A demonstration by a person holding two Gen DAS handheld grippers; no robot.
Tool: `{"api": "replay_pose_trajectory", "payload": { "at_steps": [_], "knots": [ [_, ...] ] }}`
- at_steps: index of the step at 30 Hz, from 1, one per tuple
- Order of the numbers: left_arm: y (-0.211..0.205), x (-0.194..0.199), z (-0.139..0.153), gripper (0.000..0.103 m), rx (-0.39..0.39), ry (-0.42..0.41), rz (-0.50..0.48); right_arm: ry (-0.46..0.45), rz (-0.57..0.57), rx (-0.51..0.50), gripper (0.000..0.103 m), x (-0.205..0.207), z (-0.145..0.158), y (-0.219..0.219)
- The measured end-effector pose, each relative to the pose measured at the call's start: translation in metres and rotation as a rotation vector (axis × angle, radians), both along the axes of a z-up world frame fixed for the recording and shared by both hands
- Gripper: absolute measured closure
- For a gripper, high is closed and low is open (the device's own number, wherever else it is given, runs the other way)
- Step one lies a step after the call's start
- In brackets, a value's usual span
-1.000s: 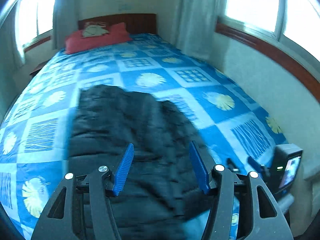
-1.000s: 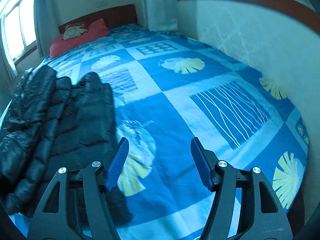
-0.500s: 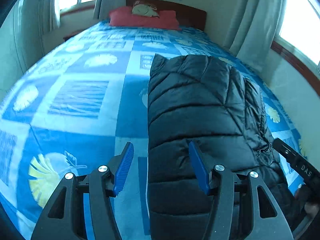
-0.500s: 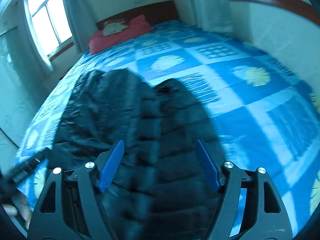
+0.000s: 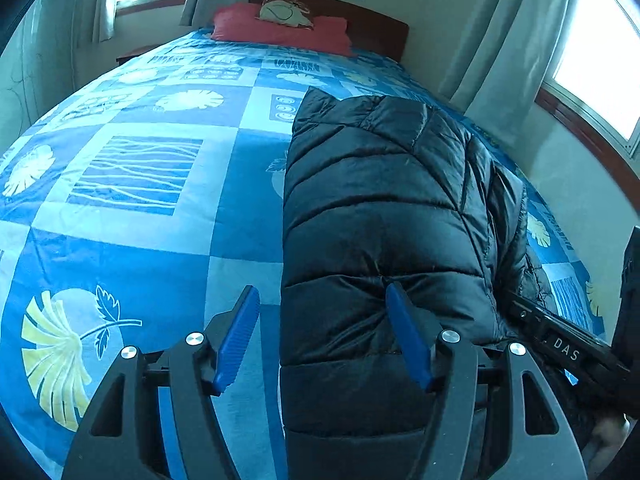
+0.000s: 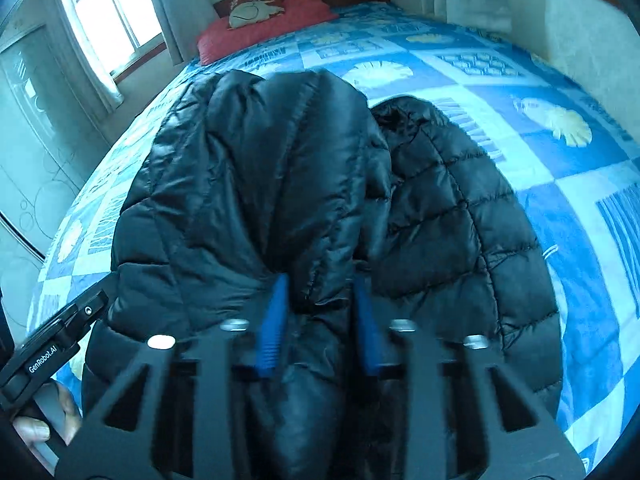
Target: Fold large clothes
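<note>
Black quilted jacket (image 5: 380, 216) lies lengthwise on the blue patterned bedspread (image 5: 132, 176). Left gripper (image 5: 324, 332) straddles the jacket's left edge, jaws opening. Right gripper (image 6: 320, 316) is closing, jacket fabric bunched between its blue fingers (image 6: 274, 320).

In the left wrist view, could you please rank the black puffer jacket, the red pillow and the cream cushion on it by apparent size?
1. Black puffer jacket, though nearness inflates it.
2. Red pillow.
3. Cream cushion.

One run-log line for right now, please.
left gripper: jaws opening, straddling jacket edge | right gripper: jaws closing on jacket fold | bedspread underneath
</note>
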State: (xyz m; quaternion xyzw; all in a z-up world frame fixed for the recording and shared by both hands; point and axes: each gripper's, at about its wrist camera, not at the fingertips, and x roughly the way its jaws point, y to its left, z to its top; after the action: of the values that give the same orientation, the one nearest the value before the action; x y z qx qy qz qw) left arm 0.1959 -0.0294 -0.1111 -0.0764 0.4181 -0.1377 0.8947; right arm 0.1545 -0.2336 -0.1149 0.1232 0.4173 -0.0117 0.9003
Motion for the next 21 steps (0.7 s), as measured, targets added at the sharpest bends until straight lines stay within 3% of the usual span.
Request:
{"api": "replay_pose_trajectory", "payload": {
  "at_steps": [4,8,14,17,21],
  "knots": [
    [0.010,-0.001,0.019,0.038,-0.049,-0.025,-0.007,-0.065,-0.034,-0.052,0.095,-0.006,0.023,-0.016],
    [0.004,0.000,0.025,0.038,-0.092,-0.016,-0.065,-0.056,-0.072,-0.083,0.096,-0.004,0.027,-0.057],
    [-0.036,0.002,0.000,0.038,-0.051,0.028,-0.136,0.016,-0.059,-0.093,0.095,0.003,-0.011,-0.094],
    [-0.055,0.011,-0.018,0.036,0.010,0.091,-0.161,0.041,-0.029,-0.114,0.095,0.009,-0.029,-0.097],
    [-0.066,0.018,-0.035,0.034,0.069,0.112,-0.159,0.050,-0.032,-0.036,0.095,0.011,-0.042,-0.108]
  ]
}}
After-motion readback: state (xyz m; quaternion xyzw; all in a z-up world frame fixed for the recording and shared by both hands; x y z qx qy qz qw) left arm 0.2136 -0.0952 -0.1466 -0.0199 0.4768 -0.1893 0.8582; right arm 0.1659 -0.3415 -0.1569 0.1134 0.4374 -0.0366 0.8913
